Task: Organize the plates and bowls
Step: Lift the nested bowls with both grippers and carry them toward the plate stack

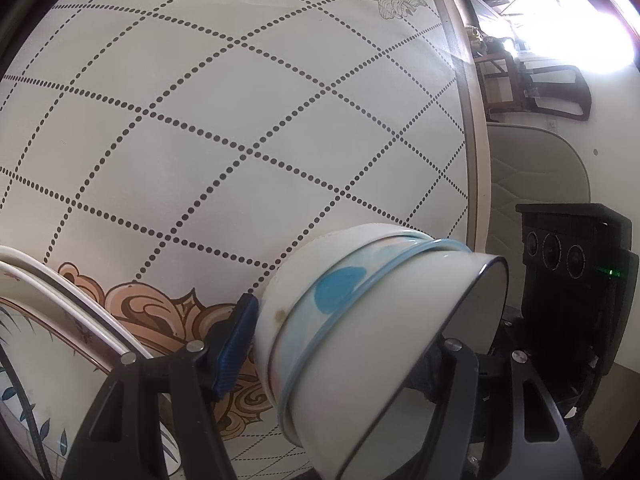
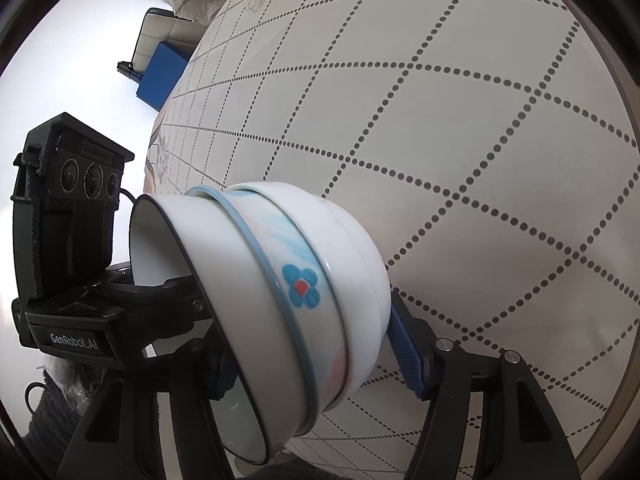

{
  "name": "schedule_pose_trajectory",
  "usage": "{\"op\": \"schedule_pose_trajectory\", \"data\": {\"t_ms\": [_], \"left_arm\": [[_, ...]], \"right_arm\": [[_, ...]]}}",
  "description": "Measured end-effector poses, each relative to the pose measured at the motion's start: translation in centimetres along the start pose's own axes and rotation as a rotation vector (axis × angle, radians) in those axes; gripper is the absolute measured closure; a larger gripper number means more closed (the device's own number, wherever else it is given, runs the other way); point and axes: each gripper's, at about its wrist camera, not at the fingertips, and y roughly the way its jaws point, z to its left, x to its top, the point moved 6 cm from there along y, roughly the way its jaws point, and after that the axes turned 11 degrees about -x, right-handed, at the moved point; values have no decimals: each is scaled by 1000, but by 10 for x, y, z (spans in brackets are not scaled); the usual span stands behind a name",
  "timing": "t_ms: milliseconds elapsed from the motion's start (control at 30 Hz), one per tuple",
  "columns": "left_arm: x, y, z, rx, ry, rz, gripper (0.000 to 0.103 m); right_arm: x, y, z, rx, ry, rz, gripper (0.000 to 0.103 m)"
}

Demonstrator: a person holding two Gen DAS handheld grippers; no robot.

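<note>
White nested bowls (image 1: 360, 340), gripped between both tools (image 1: 340, 344) (image 2: 308, 344), hide each tool's inner finger.

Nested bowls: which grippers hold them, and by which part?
Both hold the nested bowls, tipped on their side, gripped across the stack from opposite sides: left gripper, right gripper, each with one finger inside the mouth, one under the base.

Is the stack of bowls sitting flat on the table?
No, the stack of bowls is tipped sideways, held up above the table.
</note>
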Motion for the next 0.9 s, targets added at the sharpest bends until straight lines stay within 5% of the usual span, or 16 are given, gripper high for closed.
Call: {"op": "schedule_pose_trajectory", "data": {"t_ms": [433,900], "left_arm": [[-9,-33,1,-3,11,-57,38],[-47,-108,52,-27,-61,-139,38]], "right_arm": [[5,-18,25,3,-62,-8,36],[-16,-11,114,17,-140,29,36]]}}
